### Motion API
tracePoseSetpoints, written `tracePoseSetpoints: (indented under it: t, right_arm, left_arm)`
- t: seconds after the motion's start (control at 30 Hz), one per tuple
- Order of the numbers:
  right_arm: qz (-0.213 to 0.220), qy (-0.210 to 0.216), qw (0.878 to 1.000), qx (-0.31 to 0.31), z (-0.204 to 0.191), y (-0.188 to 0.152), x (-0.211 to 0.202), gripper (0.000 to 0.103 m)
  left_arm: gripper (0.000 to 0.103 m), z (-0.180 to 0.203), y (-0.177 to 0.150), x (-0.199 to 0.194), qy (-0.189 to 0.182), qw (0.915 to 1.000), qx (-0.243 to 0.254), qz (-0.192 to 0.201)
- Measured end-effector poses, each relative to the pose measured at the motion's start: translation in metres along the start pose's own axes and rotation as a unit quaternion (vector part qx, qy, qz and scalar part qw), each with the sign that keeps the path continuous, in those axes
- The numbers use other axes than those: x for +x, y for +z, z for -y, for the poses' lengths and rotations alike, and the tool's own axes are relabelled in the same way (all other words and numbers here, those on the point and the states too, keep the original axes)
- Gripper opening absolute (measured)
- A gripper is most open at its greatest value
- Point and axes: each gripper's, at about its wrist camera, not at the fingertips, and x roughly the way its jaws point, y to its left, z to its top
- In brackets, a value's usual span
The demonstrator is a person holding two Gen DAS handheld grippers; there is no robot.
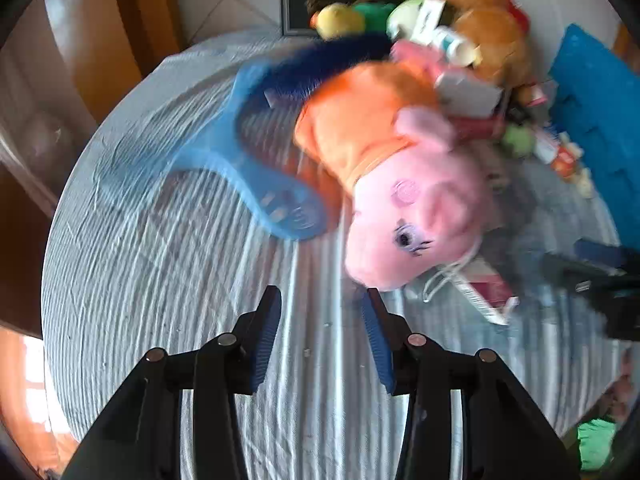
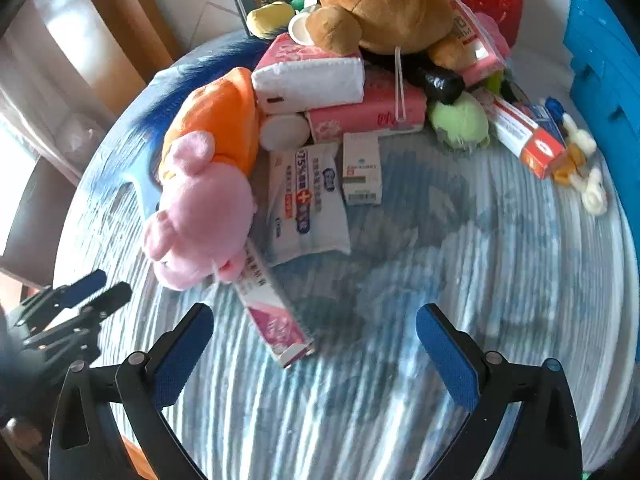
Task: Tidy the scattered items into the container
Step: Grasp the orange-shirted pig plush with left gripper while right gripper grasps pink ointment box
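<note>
2 grippers hang over the pile, nothing picked yet: left gripper [image 1: 320, 308] narrowed but empty, right gripper [image 2: 314, 320] wide open. Next, probably grasp the pig [image 1: 416, 216] for the blue bin [image 2: 604, 60].

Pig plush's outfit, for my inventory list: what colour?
Orange, seen best in the right wrist view.

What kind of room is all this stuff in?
Probably a home. A round table with a striped cloth stands on a tiled floor, piled with plush toys like a pink pig and tissue packs.

Pink pig plush [image 2: 200, 208] in orange, brown bear plush [image 2: 380, 4], blue-and-white striped cloth [image 2: 440, 280], bright blue container [image 2: 604, 64].
</note>
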Motion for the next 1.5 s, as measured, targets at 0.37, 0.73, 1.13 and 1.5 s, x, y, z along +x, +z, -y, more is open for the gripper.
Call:
tracePoseSetpoints:
  t: [0.37, 0.73, 1.13, 1.5]
  right_arm:
    - [-0.021, -0.023, 0.999, -0.038, -0.009, -0.013, 0.025, 0.087]
    - [-0.005, -0.054, 0.994, -0.099, -0.02, -0.007, 0.067, 0.052]
    - [-0.021, -0.055, 0.998, 0.028, 0.06, -0.025, 0.037, 0.039]
    - [0.009, -0.029, 1.0, 0.006, 0.048, 0.008, 0.003, 0.075]
  left_arm:
    - [0.074, 0.022, -0.002, 0.026, -0.022, 0.9994, 0.025, 0.0]
    - [0.048, 0.037, 0.008, 0.074, -0.014, 0.9978, 0.056, 0.033]
    - [0.044, 0.011, -0.029, 0.033, 0.037, 0.9962, 0.079, 0.002]
    - [0.077, 0.019, -0.002, -0.034, -0.042, 0.999, 0.011, -0.013]
